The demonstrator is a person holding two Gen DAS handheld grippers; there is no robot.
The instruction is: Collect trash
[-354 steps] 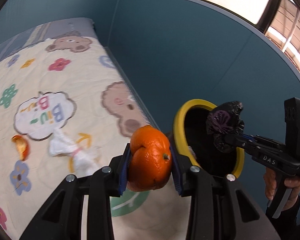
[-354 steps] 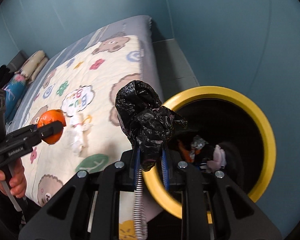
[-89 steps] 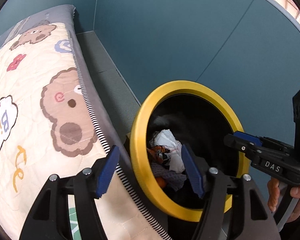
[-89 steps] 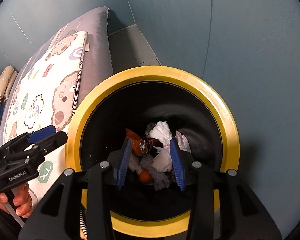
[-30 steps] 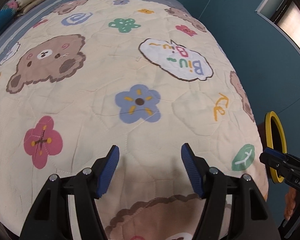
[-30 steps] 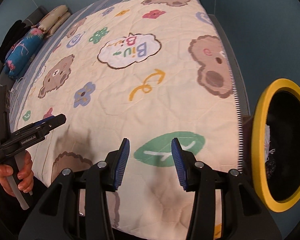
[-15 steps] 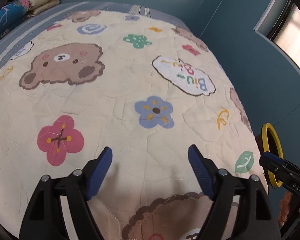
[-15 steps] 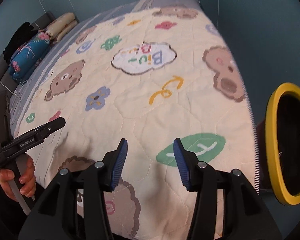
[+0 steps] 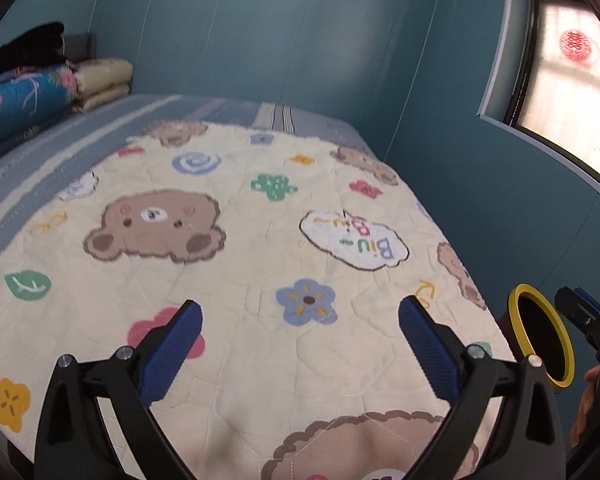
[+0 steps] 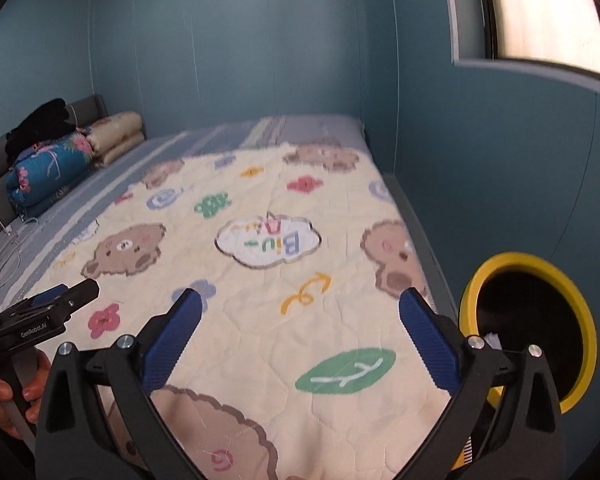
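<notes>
My left gripper point(image 9: 299, 312) hangs over the near end of a cream quilt point(image 9: 260, 260) printed with bears and flowers. Its jaws are opening wide and hold nothing. My right gripper point(image 10: 300, 300) is over the same end, jaws also opening and empty. A black bin with a yellow rim point(image 10: 520, 260) stands on the floor at the bed's right side. A white crumpled scrap point(image 10: 492, 338) shows inside it. The bin's rim point(image 9: 514, 320) also appears at the right of the left wrist view. I see no loose item on the quilt.
Folded bedding and a blue floral pillow point(image 9: 32, 96) lie at the head of the bed, a black garment on top. Teal walls close in behind and on the right, with a window point(image 9: 572, 80). A thin cable point(image 10: 8, 248) trails along the bed's left edge.
Both grippers have risen and tipped upward, so the whole bed and back wall come into view. Both pairs of jaws have spread much wider.
</notes>
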